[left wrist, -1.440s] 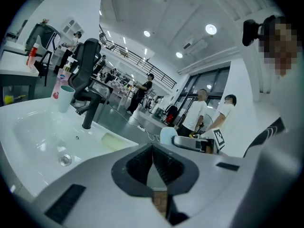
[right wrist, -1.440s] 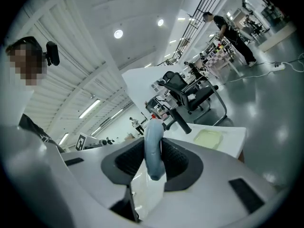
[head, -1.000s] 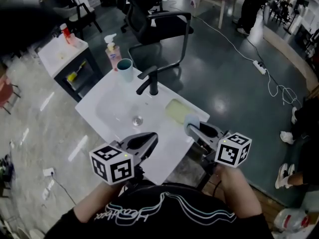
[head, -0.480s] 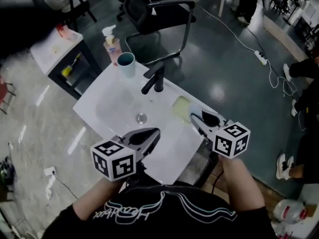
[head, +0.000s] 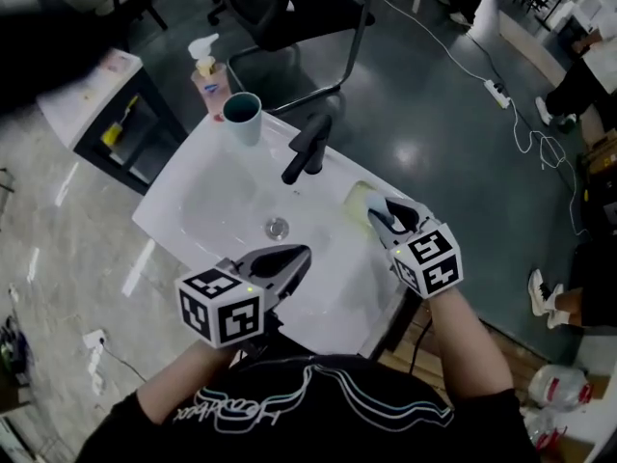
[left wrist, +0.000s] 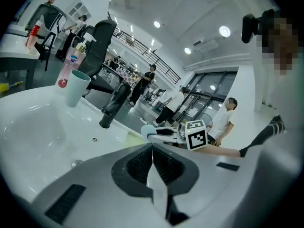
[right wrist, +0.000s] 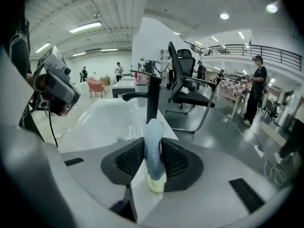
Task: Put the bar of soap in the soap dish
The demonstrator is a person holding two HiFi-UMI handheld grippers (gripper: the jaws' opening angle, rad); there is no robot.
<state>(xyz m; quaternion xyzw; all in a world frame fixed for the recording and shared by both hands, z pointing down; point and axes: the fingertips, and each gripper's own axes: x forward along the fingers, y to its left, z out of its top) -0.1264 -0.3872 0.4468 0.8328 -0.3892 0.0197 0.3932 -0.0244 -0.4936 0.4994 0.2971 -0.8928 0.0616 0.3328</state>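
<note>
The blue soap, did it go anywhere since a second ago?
Yes. The right gripper, shut on the bar of soap the whole time, rolled and carried it from the near corner of the soap dish to over the dish. It has not let go. The left gripper stayed shut and empty by the sink's front edge; the cup and faucet did not move.

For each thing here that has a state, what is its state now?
Right gripper, shut on the bar of soap.
Bar of soap, held between the jaws, not yet in the dish.
Left gripper, shut, empty.
Soap dish, no soap in it.
Faucet, no water running.
Cup, upright.
Pump bottle, upright.
</note>
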